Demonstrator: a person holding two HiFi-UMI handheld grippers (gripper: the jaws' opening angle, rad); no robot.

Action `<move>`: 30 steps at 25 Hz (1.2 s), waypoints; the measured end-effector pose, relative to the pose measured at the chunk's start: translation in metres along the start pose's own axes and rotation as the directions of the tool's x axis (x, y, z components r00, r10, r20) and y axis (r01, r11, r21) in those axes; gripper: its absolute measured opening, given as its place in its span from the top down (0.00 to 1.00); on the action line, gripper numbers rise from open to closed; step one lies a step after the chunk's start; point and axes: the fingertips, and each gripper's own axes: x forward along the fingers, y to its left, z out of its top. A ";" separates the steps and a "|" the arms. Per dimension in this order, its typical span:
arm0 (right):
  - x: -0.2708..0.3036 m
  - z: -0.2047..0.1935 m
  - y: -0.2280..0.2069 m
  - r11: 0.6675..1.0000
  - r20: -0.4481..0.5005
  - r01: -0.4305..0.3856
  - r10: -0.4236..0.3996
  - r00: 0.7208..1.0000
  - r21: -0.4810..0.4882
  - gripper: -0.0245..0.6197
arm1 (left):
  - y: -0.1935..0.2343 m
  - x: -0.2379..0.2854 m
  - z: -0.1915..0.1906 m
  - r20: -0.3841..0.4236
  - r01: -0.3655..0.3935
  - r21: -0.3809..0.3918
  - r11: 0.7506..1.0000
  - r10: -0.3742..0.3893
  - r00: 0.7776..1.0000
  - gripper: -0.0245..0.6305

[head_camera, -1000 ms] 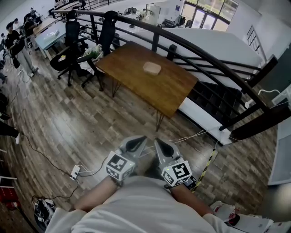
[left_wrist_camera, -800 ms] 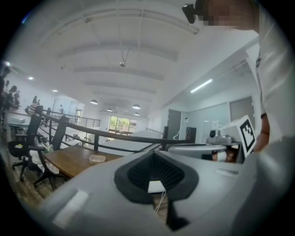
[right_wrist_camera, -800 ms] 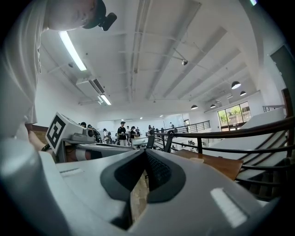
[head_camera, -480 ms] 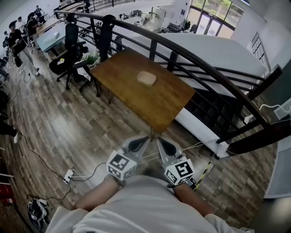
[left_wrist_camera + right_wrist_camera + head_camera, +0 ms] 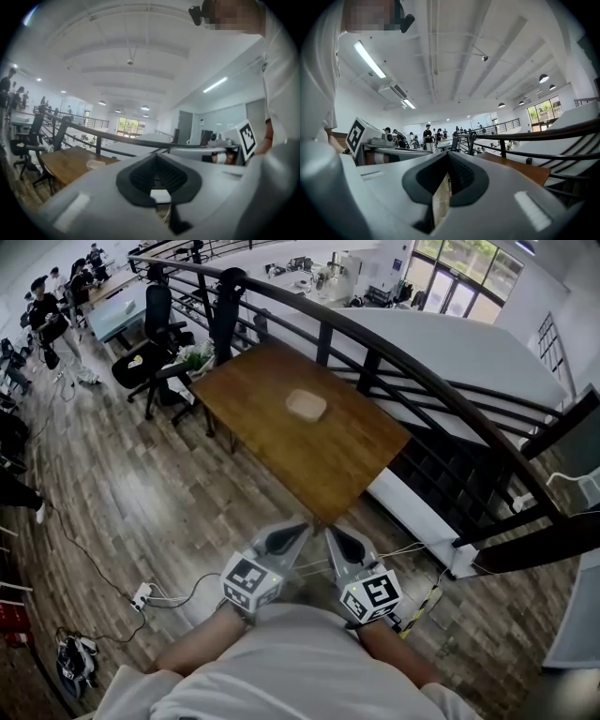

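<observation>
Tub: a shallow pale tub (image 5: 307, 406) sits near the middle of the wooden table (image 5: 352, 451), alone on the wood.
Contents: too small to tell. It looks see-through in the left gripper view, with nothing plain inside.
Handling: probably light and thin-walled, apt to flex or skid on the wood. It is best taken across two opposite walls, low down, with a mild squeeze.
Left gripper: the left gripper (image 5: 279, 540) has its fingers pressed together on nothing. It sits off the table's near corner, well apart from the tub.
Right gripper: the right gripper (image 5: 340, 543) is likewise closed and empty, just beside the left.
Railing: a dark railing (image 5: 403, 338) runs along the table's far side.
</observation>
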 end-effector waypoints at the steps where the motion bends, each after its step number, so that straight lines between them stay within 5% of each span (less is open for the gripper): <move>1: 0.001 -0.001 -0.004 1.000 -0.001 0.001 -0.001 1.000 0.002 0.95 | 0.000 0.005 -0.001 -0.004 0.007 0.002 1.000 -0.007 1.000 0.96; 15: 0.042 0.001 -0.050 0.998 -0.015 0.058 -0.058 0.998 0.013 0.95 | 0.044 0.051 0.001 -0.008 0.064 -0.010 0.998 -0.064 0.998 0.96; 30: 0.228 0.026 -0.067 0.988 0.005 0.156 -0.155 0.988 -0.008 0.95 | 0.235 0.056 0.047 0.003 0.142 0.024 0.990 -0.142 0.990 0.96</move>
